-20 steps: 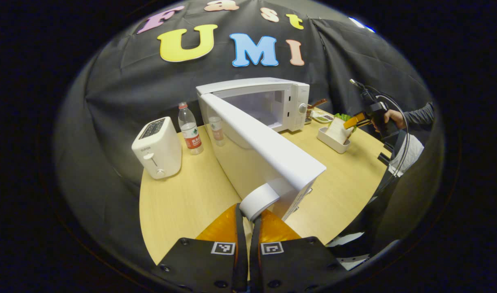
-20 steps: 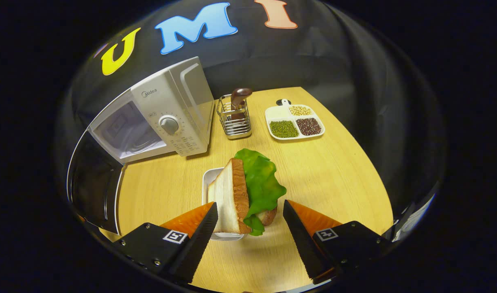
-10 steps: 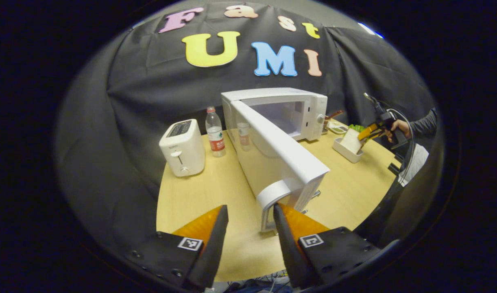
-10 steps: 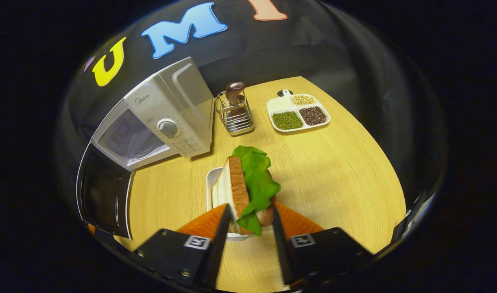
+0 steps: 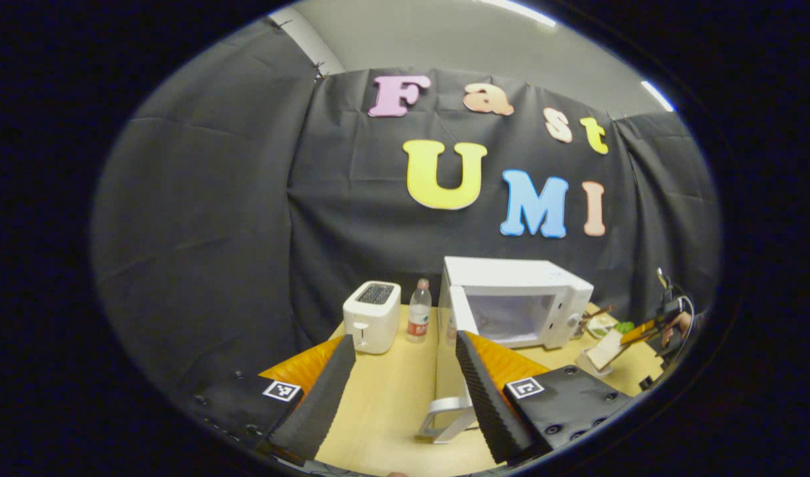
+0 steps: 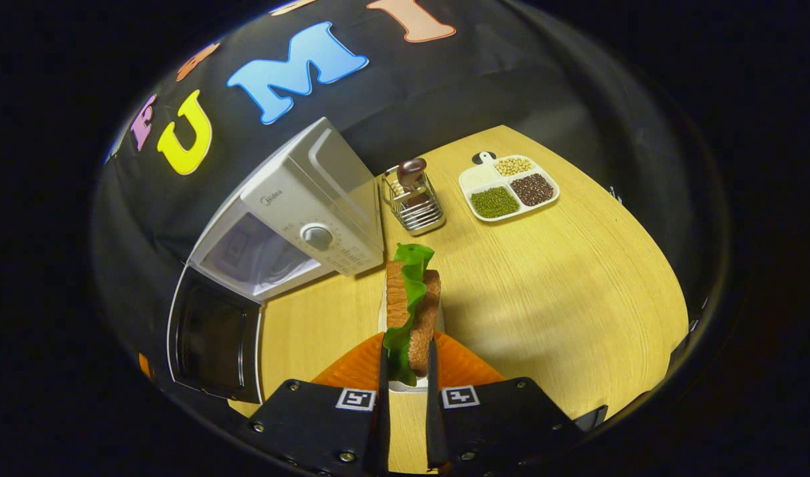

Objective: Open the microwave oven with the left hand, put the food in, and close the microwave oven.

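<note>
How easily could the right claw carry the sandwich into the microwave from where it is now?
Probably easily: the right claw grips the sandwich, the door stands wide open, and bare table lies before the microwave.

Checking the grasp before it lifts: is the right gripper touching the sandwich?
Touching. In the right gripper view, the right gripper has both fingers pressed against the sandwich.

Black cloth wall [image 5: 246, 218] hung in folds on all sides, pale ceiling [image 5: 458, 46] above with strip lights [image 5: 657, 96], light wood-grain surface [image 6: 564, 278] with a rounded edge
</note>
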`<state>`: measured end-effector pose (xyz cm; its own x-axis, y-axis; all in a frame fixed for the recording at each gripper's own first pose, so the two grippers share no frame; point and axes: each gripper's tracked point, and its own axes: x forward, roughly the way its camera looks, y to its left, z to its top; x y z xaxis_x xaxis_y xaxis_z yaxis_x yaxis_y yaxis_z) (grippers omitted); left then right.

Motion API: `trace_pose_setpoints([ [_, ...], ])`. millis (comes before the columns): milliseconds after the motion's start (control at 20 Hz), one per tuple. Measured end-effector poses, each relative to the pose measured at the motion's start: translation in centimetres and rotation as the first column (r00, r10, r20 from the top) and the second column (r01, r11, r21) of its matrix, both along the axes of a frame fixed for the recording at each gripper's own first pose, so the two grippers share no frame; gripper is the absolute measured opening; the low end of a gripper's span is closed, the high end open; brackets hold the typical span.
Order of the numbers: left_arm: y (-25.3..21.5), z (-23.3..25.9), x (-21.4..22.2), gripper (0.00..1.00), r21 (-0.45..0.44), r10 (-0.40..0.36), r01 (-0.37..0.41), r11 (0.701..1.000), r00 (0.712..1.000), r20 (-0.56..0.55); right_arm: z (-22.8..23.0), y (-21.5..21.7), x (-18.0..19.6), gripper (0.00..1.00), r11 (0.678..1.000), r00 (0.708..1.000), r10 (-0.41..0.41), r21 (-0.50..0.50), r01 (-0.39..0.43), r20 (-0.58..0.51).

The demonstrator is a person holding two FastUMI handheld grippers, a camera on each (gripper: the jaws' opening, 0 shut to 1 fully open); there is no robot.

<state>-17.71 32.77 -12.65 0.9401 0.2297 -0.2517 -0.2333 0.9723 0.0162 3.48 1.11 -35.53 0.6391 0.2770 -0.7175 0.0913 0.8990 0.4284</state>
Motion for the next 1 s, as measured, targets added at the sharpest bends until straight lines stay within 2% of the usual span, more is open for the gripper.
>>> trace_pose_setpoints([
  [150,-1.8,3.6,1.7,0.94,0.044,-0.023,0.02,0.999,0.997,0.067,2.8,1.5,-0.3,0.22,0.997,0.998,0.0,0.073,-0.004,0.055],
  [200,-2.9,4.6,2.3,0.98,0.048,-0.037,0.033,0.998,0.996,0.081,3.7,2.1,-0.4,0.22,0.995,0.998,-0.002,0.097,-0.005,0.07],
  [250,-3.9,5.4,2.9,0.97,0.04,-0.053,0.049,0.998,0.994,0.095,4.5,2.8,-0.7,0.22,0.992,0.997,-0.003,0.126,-0.008,0.084],
  [500,-6.8,9.0,6.1,0.99,0.04,-0.062,0.056,0.998,0.984,0.17,8.0,7.6,-1.7,0.22,0.962,0.992,-0.003,0.272,-0.033,0.13],
  [650,-8.8,12.4,7.7,0.96,0.052,-0.087,0.077,0.996,0.971,0.222,8.7,10.6,-2.3,0.22,0.948,0.989,0.018,0.313,-0.063,0.144],
  [750,-9.6,14.3,8.5,0.94,0.059,-0.096,0.084,0.995,0.963,0.25,9.2,12.8,-2.2,0.22,0.927,0.989,0.005,0.371,-0.06,0.148],
  [800,-10.0,14.9,8.7,0.96,0.059,-0.104,0.091,0.994,0.961,0.258,9.4,13.9,-2.0,0.22,0.911,0.989,-0.008,0.41,-0.053,0.147],
  [900,-10.4,15.6,8.8,0.94,0.057,-0.114,0.103,0.993,0.958,0.264,9.9,15.9,-1.6,0.21,0.87,0.99,-0.04,0.491,-0.032,0.135],
  [1000,-10.5,15.6,8.7,0.96,0.06,-0.116,0.104,0.993,0.96,0.254,9.6,17.8,-0.7,0.21,0.835,0.992,-0.068,0.55,-0.004,0.11],
])
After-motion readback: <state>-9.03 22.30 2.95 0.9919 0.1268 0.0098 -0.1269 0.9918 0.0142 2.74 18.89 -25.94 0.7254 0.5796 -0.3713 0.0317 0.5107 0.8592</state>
